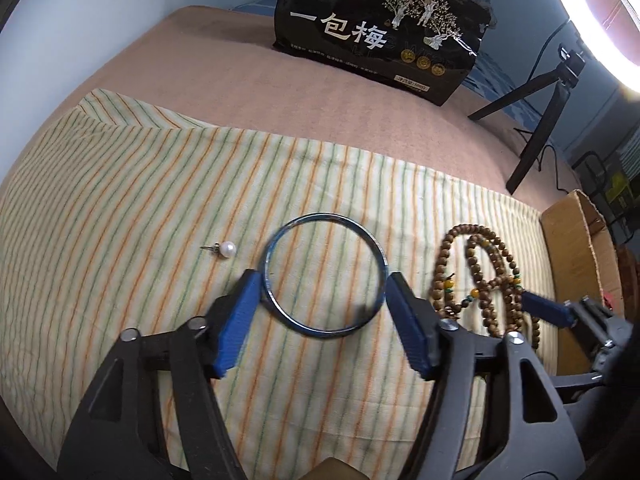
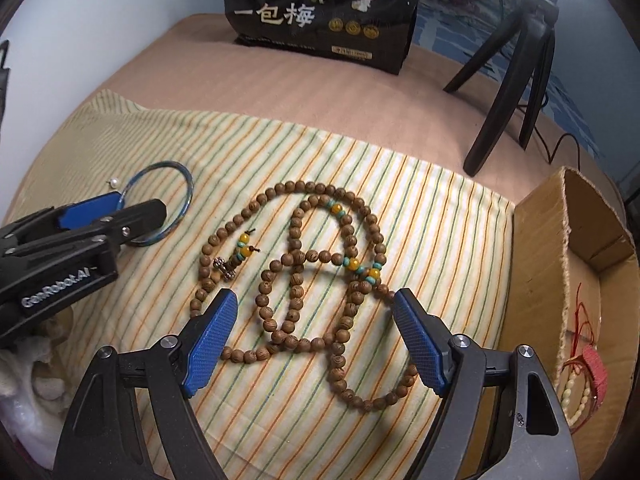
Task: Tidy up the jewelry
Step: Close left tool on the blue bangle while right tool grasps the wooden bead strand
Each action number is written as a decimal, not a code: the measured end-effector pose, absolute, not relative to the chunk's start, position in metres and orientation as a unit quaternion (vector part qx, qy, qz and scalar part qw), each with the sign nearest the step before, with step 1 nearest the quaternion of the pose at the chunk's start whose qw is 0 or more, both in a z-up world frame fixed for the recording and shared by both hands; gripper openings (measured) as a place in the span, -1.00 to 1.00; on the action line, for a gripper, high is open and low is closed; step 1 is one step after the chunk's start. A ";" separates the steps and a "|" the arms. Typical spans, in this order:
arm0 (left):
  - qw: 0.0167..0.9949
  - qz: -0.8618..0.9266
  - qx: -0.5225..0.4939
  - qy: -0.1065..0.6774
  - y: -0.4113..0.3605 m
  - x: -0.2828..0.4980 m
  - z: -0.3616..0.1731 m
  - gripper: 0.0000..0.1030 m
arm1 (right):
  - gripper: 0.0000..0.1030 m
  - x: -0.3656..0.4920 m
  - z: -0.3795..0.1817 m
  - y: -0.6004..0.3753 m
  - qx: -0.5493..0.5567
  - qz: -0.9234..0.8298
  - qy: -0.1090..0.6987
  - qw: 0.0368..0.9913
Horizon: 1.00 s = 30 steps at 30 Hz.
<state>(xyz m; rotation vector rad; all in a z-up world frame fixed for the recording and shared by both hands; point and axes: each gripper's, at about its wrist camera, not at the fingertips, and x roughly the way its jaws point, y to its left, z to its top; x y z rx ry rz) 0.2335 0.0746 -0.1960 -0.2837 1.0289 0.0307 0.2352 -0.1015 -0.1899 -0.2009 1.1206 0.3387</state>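
Left gripper (image 1: 324, 286) sits spread around the blue bangle (image 1: 325, 275), pad contact hard to judge, while the right gripper (image 2: 316, 312) hangs released over the wooden bead necklace (image 2: 304, 276).

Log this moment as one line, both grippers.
left gripper: spans blue metal bangle, contact unclear | right gripper: open over brown wooden bead necklace | pearl stud earring: on striped cloth
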 end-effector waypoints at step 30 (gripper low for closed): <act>0.867 0.048 -0.050 0.493 0.050 0.247 -0.204 0.44 | 0.55 0.229 -0.195 -0.103 -0.079 0.161 0.534 0.826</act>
